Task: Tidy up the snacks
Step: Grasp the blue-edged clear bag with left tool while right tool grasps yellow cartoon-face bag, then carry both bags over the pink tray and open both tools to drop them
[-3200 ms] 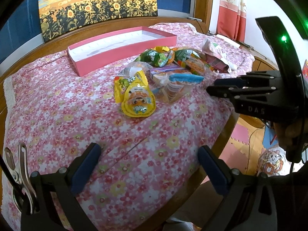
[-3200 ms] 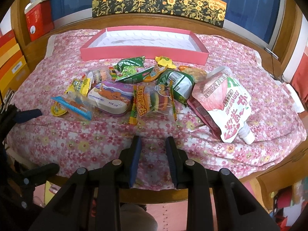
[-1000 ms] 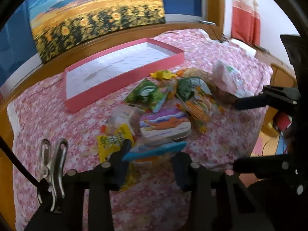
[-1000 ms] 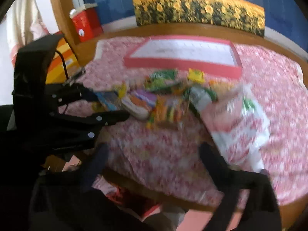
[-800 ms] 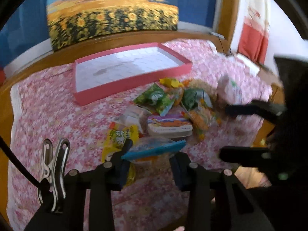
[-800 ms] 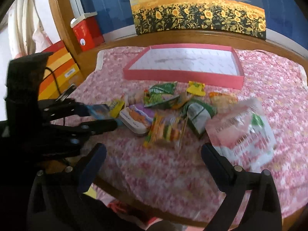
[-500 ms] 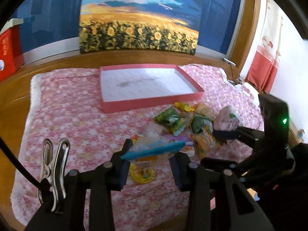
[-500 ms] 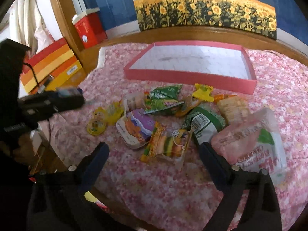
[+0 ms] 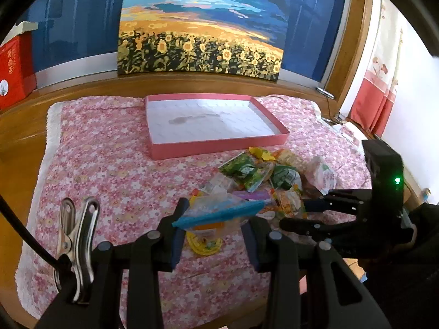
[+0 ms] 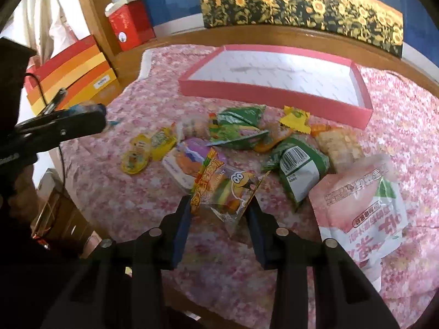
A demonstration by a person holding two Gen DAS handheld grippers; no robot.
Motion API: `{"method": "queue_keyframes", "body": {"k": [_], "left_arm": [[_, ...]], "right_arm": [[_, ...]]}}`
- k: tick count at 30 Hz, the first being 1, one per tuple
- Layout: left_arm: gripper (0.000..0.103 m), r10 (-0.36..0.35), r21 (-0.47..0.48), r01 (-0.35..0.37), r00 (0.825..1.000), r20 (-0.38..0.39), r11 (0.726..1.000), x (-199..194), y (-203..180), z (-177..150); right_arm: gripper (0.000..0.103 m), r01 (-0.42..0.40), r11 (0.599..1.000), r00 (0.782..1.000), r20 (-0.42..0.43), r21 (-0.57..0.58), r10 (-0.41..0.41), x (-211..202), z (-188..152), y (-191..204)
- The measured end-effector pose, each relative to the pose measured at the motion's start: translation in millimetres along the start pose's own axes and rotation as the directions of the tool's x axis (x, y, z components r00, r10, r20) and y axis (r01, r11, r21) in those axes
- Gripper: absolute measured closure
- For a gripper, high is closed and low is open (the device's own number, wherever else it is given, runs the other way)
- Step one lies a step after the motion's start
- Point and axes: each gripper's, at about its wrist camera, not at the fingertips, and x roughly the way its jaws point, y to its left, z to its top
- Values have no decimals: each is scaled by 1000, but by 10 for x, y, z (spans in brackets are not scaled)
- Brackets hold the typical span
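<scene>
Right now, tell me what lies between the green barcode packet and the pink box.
In the right wrist view, a small yellow wrapper lies between the green barcode packet and the pink box, on flowered cloth.

Left gripper (image 9: 212,227) lifted above the pink tray (image 9: 219,145), tilted downward, jaws clamped on a blue-edged clear packet (image 9: 216,213), right gripper (image 10: 219,216) nearer than the tray, angled down, jaws just closing around a gummy packet (image 10: 225,189)

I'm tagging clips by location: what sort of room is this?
Most likely a lived-in room at home: a floral cloth covers the surface, a sunflower painting leans behind it, and a curtain hangs to one side.
</scene>
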Motion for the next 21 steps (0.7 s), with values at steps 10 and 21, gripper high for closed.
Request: {"method": "queue_keyframes", "body": {"k": [10, 21], "left_arm": [[64, 16, 21, -16, 1000, 16, 1000, -91, -67, 126], [64, 50, 35, -54, 995, 91, 998, -375, -204, 655]], "right_arm": [[63, -5, 1000, 994, 108, 29, 2, -485, 53, 97], [63, 12, 1000, 972, 236, -11, -9, -1124, 508, 26]]}}
